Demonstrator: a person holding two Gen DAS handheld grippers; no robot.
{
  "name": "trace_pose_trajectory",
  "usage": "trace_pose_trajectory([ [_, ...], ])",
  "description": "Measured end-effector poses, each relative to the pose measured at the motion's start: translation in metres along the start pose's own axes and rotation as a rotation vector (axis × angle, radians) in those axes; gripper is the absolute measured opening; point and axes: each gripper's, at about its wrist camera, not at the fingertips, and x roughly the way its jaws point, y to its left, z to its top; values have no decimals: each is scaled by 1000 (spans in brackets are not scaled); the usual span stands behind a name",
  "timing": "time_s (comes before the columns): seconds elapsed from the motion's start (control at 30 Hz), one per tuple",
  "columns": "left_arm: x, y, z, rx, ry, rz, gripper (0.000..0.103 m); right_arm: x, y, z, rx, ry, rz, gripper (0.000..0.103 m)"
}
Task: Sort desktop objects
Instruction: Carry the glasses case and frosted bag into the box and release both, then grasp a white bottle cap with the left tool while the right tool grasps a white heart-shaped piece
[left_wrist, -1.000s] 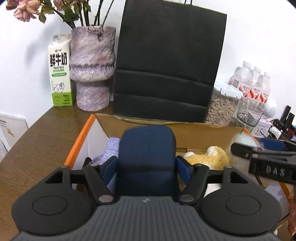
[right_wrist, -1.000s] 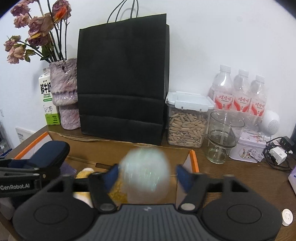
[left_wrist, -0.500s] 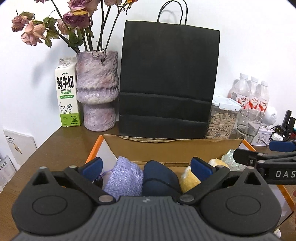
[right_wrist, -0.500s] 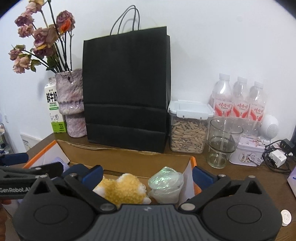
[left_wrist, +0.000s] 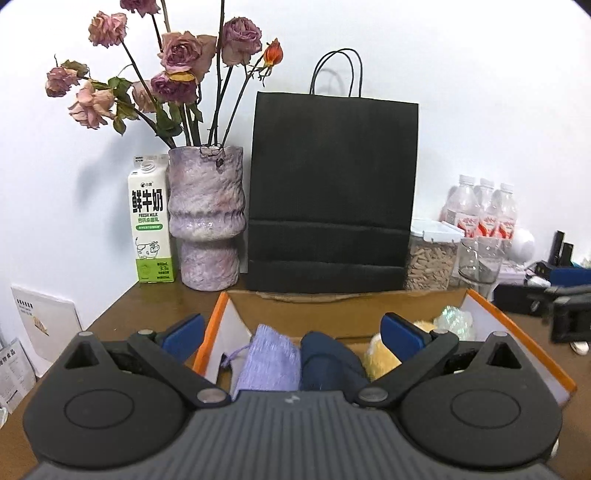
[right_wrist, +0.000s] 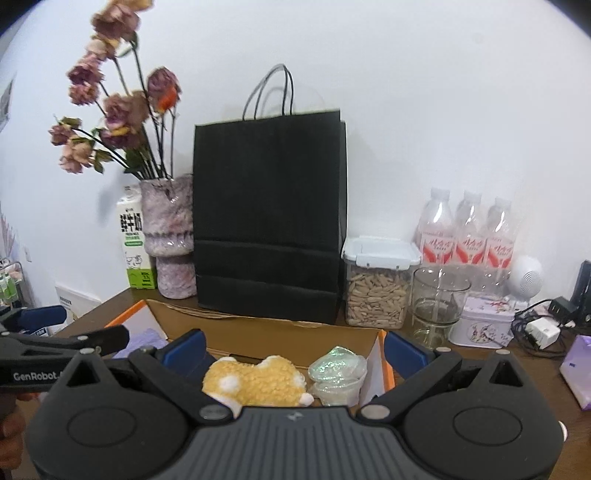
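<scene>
Low in the centre of both wrist views I have the cardboard box (left_wrist: 480, 299) with its orange edges, and it already carries four things in a row: a lilac drawstring pouch (left_wrist: 267, 363) at the left, a navy pouch (left_wrist: 328, 365) beside it, a yellow plush toy (right_wrist: 255, 380) next, and a glittery clear packet (right_wrist: 338, 376) at the right end, close to the box wall. Each lies inside the box and nothing pinches any of them.

My left hand-held gripper (left_wrist: 293, 334) stands wide, its blue pads apart on either side of the two pouches, holding nothing. My right hand-held gripper (right_wrist: 293, 349) is just as wide, pads apart over the plush toy and the packet, also empty.

As I judge it, the box-filling part of the sort is well along, with both of my tools free.

What remains is harder to tell. At the right edge of the right wrist view a lilac packet (right_wrist: 580, 373) lies on the brown surface (right_wrist: 480, 354), near a white charger (right_wrist: 541, 330) with its tangle of cable and a small printed tin (right_wrist: 484, 326). Any of these might be meant for the box; I cannot say which. The black paper bag (left_wrist: 332, 195), the vase of dried roses (left_wrist: 207, 218), the milk carton (left_wrist: 151, 225), the seed jar (right_wrist: 378, 288), the glass (right_wrist: 437, 306) and the water bottles (right_wrist: 469, 236) along the wall look like fixtures to me.
</scene>
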Motion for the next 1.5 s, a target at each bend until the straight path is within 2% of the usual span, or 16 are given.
trace_pose_trajectory([
  [0.13,-19,12,-13,-5,3,-10,103,-25,1,-15,-24,-31,-24,103],
  [0.23,-32,20,-24,-9,14,-13,103,-40,-3,-29,-41,-23,-42,103],
  [0.53,-61,36,-55,0,86,22,103,-69,-17,-81,-18,107,-85,103],
  [0.73,-61,42,-73,-16,185,-5,103,-65,-29,-109,19,214,-116,102],
  [0.87,-58,37,-80,6,213,-14,103,-53,-32,-118,26,267,-136,101],
  [1.0,-50,34,-85,22,257,-7,103,-44,-35,-124,35,305,-150,100],
  [1.13,-48,31,-88,25,280,-33,103,-40,-36,-128,42,318,-147,99],
  [1.27,-43,23,-90,39,294,-52,103,-36,-38,-129,62,321,-135,95],
  [1.37,-37,15,-91,53,313,-34,103,-35,-39,-128,64,313,-133,93],
  [1.43,-33,12,-92,51,319,-37,100,-34,-40,-128,78,306,-124,87],
  [1.5,-31,12,-93,40,325,-43,91,-34,-40,-127,84,296,-130,76],
])
